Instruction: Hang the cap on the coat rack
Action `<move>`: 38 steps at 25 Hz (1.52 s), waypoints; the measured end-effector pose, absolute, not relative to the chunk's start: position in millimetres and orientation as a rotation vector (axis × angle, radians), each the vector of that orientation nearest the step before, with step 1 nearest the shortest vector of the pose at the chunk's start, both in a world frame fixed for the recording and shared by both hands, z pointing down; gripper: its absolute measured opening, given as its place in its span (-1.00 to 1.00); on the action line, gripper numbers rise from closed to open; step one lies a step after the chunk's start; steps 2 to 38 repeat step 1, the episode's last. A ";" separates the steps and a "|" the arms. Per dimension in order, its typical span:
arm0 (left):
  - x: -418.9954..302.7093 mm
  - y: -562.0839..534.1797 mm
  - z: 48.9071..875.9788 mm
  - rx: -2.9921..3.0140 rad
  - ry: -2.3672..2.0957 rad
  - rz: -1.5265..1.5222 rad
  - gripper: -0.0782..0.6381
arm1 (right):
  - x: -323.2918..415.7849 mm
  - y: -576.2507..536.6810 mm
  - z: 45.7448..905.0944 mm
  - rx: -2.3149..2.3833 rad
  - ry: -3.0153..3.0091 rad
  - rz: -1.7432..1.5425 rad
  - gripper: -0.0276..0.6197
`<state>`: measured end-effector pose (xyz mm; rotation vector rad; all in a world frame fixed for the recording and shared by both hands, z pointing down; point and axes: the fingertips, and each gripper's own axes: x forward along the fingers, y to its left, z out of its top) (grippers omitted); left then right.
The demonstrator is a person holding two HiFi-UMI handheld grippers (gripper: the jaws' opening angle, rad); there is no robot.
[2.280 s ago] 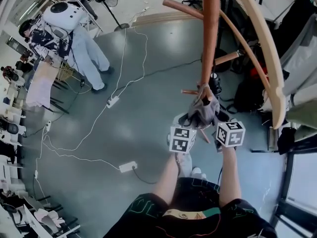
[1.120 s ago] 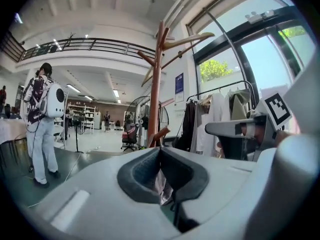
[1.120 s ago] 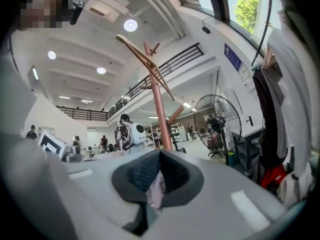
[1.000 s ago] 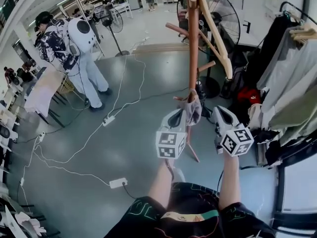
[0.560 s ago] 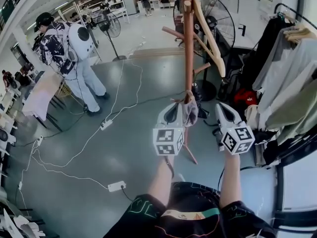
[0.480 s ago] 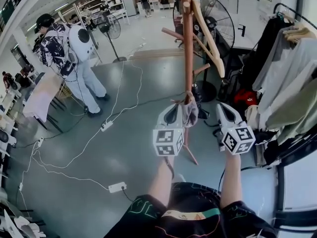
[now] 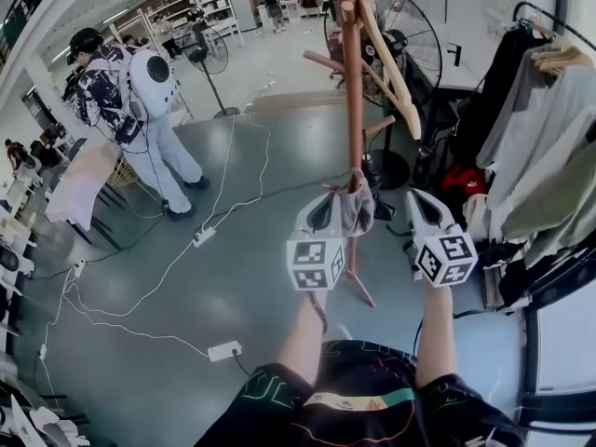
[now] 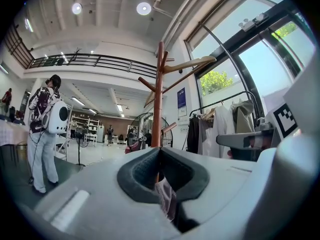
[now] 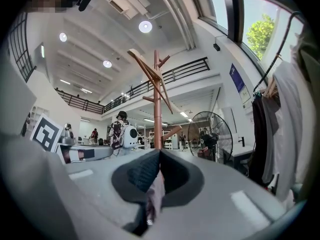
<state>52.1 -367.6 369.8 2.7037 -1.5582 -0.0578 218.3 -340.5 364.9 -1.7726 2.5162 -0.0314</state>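
Observation:
The grey cap point(image 7: 357, 208) hangs from a low peg on the wooden coat rack point(image 7: 351, 82), against its pole. My left gripper point(image 7: 326, 201) is shut, and its tip sits right beside the cap's left side. My right gripper point(image 7: 416, 198) is also shut and stands apart, to the right of the cap. In the left gripper view the jaws point(image 8: 161, 154) are closed, with the rack pole point(image 8: 158, 94) straight ahead. The right gripper view shows the same closed jaws point(image 9: 159, 154). A pale strip of cloth shows low in each slit; I cannot tell what it is.
A wooden hanger point(image 7: 386, 59) leans on the rack's upper pegs. A standing fan point(image 7: 410, 35) is behind it, and a rail of clothes point(image 7: 549, 138) is at the right. A person with a white backpack point(image 7: 130, 91) stands at the left. Cables and power strips point(image 7: 223, 350) lie on the floor.
Earlier both grippers were together at the cap by the peg. The right one has since drawn away to the right. Both rose slightly, then held still, and the cap stays on its peg.

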 end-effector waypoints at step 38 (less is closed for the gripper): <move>51.9 -367.5 370.2 2.703 -1.560 -0.055 -0.76 | 218.0 -340.3 364.8 -1.775 2.516 -0.026 -0.90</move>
